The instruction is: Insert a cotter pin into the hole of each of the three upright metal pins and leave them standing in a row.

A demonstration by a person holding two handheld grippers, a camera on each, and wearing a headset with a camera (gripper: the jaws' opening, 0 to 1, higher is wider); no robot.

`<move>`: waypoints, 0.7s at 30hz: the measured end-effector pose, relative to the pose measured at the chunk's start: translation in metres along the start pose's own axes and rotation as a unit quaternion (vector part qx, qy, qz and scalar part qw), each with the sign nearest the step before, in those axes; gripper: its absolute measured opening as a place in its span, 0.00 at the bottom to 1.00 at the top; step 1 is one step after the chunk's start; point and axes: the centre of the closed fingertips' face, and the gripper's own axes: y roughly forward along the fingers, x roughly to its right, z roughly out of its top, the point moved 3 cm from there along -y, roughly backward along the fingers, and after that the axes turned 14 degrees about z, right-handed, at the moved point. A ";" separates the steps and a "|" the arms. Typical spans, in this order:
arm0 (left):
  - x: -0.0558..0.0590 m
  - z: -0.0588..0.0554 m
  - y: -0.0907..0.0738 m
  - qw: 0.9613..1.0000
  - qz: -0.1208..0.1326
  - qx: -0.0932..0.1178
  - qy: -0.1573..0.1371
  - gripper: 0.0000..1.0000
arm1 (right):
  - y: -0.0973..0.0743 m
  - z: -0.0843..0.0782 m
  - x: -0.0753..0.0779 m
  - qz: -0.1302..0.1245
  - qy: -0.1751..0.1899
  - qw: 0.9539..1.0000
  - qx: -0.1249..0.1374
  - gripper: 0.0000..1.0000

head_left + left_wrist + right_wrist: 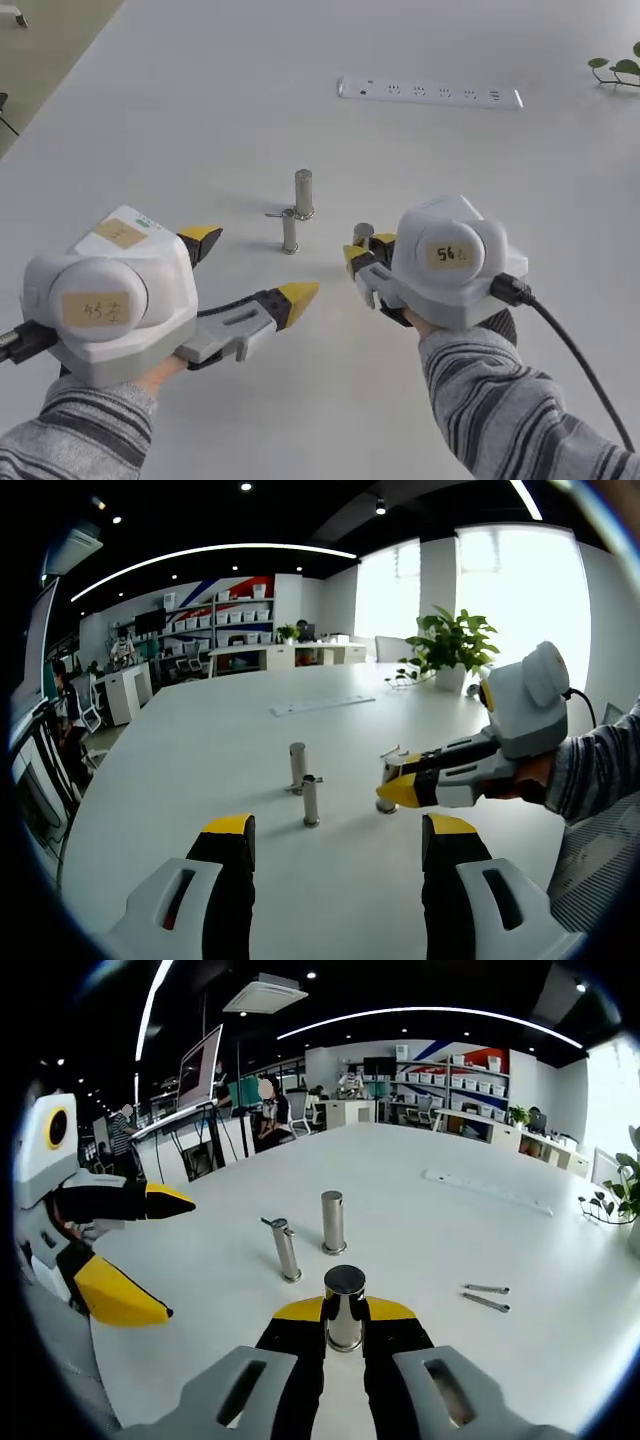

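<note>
while the right gripper (368,246) is clamping: its fingers are sitting narrow around the lower body of the held metal pin (344,1295), which is standing upright on the table (150,120) right between the pads.
left gripper (337,832): its fingers are standing wide with nothing between them, hovering over the table; the held metal pin is standing ahead of its right finger.
middle metal pin (286,1252): standing ahead and left of the right fingers, carrying a fitted cotter pin (268,1223) through its top.
far metal pin (333,1222): standing just beyond the middle one, nearly straight ahead of the right fingers; i am not managing to tell whether its hole is filled.
loose cotter pins (486,1288): two are lying flat on the table, ahead and right of the right fingers.
handling, metal pins: looking like solid steel, stiff, smooth and dense, on a narrow foot, so likely tipping easily; gripping low on the shaft is leaving the top free.
handling, cotter pins: looking thin, light and springy, likely sliding on the smooth table; pinching the looped head is seeming best, with the legs pointing at the hole.
</note>
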 end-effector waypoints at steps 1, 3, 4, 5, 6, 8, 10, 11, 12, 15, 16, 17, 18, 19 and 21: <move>0.000 0.000 0.000 1.000 0.000 0.000 0.000 0.66 | 0.000 -0.001 -0.001 0.001 0.000 1.000 -0.001 0.08; 0.000 0.000 -0.001 1.000 -0.001 0.000 0.000 0.66 | -0.001 -0.004 -0.004 0.006 0.004 1.000 -0.003 0.08; 0.000 0.000 -0.001 1.000 -0.001 0.001 0.001 0.66 | -0.001 -0.005 -0.005 0.007 0.003 1.000 -0.003 0.08; 0.000 0.000 -0.001 1.000 -0.001 0.001 0.001 0.66 | -0.002 -0.006 -0.007 0.008 0.002 1.000 -0.004 0.08; 0.000 0.000 -0.001 1.000 -0.001 0.000 0.001 0.66 | -0.003 -0.007 -0.007 0.009 0.002 1.000 -0.004 0.08; 0.000 -0.001 -0.002 1.000 -0.001 0.000 0.000 0.66 | -0.004 -0.009 -0.010 0.012 0.002 1.000 -0.005 0.08; 0.000 -0.001 -0.002 1.000 -0.001 -0.001 0.000 0.66 | -0.004 -0.011 -0.012 0.014 0.004 1.000 -0.007 0.08; 0.000 -0.001 -0.002 1.000 -0.002 -0.001 0.000 0.66 | -0.004 -0.013 -0.012 0.013 0.004 1.000 -0.008 0.08; 0.000 -0.001 -0.002 1.000 -0.002 -0.001 0.000 0.66 | -0.003 -0.014 -0.012 0.014 0.004 1.000 -0.011 0.08; 0.000 -0.002 -0.002 1.000 -0.003 -0.002 0.001 0.66 | -0.004 -0.015 -0.013 0.014 0.001 1.000 -0.011 0.08; 0.000 -0.002 -0.002 1.000 -0.003 -0.002 0.000 0.66 | -0.004 -0.015 -0.013 0.014 0.001 1.000 -0.011 0.08; 0.000 -0.002 -0.002 1.000 -0.004 -0.003 0.000 0.66 | -0.004 -0.016 -0.013 0.014 0.002 1.000 -0.010 0.08; 0.000 -0.002 -0.002 1.000 -0.003 -0.003 0.000 0.66 | -0.005 -0.016 -0.014 0.012 0.000 1.000 -0.010 0.08; 0.000 -0.002 -0.002 1.000 -0.003 -0.004 0.001 0.65 | -0.005 -0.016 -0.014 0.010 -0.003 1.000 -0.011 0.08; 0.000 -0.002 -0.002 1.000 -0.003 -0.004 0.000 0.65 | -0.005 -0.017 -0.016 0.007 -0.010 1.000 -0.014 0.08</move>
